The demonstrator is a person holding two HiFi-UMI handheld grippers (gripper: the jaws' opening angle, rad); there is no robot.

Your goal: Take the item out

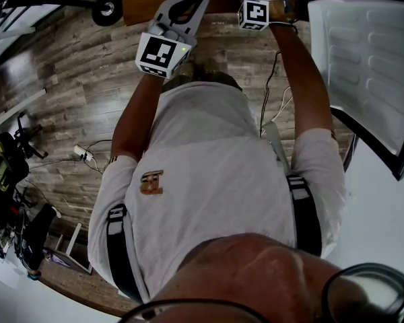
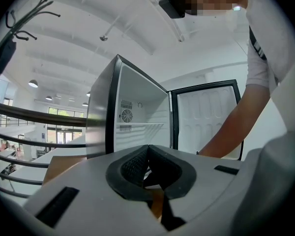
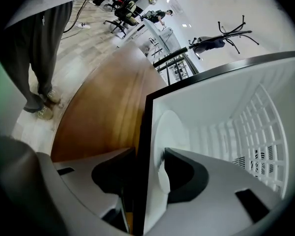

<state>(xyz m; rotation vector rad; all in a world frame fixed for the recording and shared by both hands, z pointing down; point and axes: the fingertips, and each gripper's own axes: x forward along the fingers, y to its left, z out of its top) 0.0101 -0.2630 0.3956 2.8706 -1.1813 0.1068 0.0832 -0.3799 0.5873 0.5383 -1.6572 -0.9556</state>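
Note:
A small fridge (image 2: 137, 117) stands with its door (image 2: 206, 117) swung wide; the inside that shows is white and bare, and no item is in sight. In the right gripper view my right gripper (image 3: 147, 166) has one jaw on each side of a black-edged white fridge panel (image 3: 143, 132) and is closed on that edge. I cannot tell whether the panel is the body's rim or the door. My left gripper (image 2: 148, 154) points up at the fridge from lower down, its pads pressed together with nothing between them. In the head view both grippers (image 1: 188, 2) (image 1: 254, 5) reach forward.
The open door (image 1: 363, 59) juts out on my right in the head view. A brown wooden surface (image 3: 103, 107) lies beside the fridge panel. Cables (image 1: 87, 155) and equipment (image 1: 13, 207) lie on the plank floor to my left. A coat stand (image 3: 226, 33) is far off.

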